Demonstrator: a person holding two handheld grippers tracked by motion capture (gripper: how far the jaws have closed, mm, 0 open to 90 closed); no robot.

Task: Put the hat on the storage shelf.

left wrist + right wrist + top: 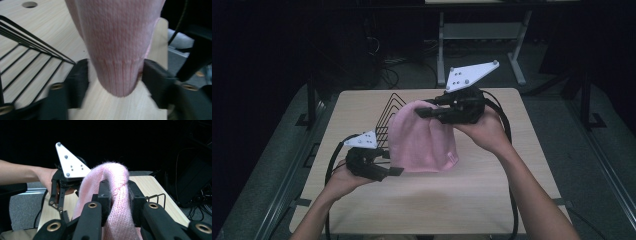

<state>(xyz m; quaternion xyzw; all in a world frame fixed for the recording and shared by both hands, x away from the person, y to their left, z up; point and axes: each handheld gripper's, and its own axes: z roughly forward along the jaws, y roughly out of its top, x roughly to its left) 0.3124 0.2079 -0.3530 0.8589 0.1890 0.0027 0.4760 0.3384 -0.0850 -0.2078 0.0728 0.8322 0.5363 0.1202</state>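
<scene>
A pink knit beanie (pixel 422 137) hangs above the wooden table (pixel 472 195). My right gripper (pixel 424 111) is shut on the bunched top of the beanie (pixel 116 177), and the knit bulges up between its jaws (pixel 117 192). My left gripper (pixel 394 167) is at the hat's lower left edge. In the left gripper view the ribbed rim of the beanie (pixel 117 50) sits between that gripper's jaws (pixel 115 75). They stand close on either side without visibly squeezing it. The right gripper view also shows the left gripper (pixel 60 207) with its grey plate.
A black wire rack (pixel 387 115) stands on the table just behind and left of the hat, close to the left gripper (pixel 25 62). A round hole (pixel 29 4) is in the tabletop. Desk legs and cables stand on the dark floor beyond the table.
</scene>
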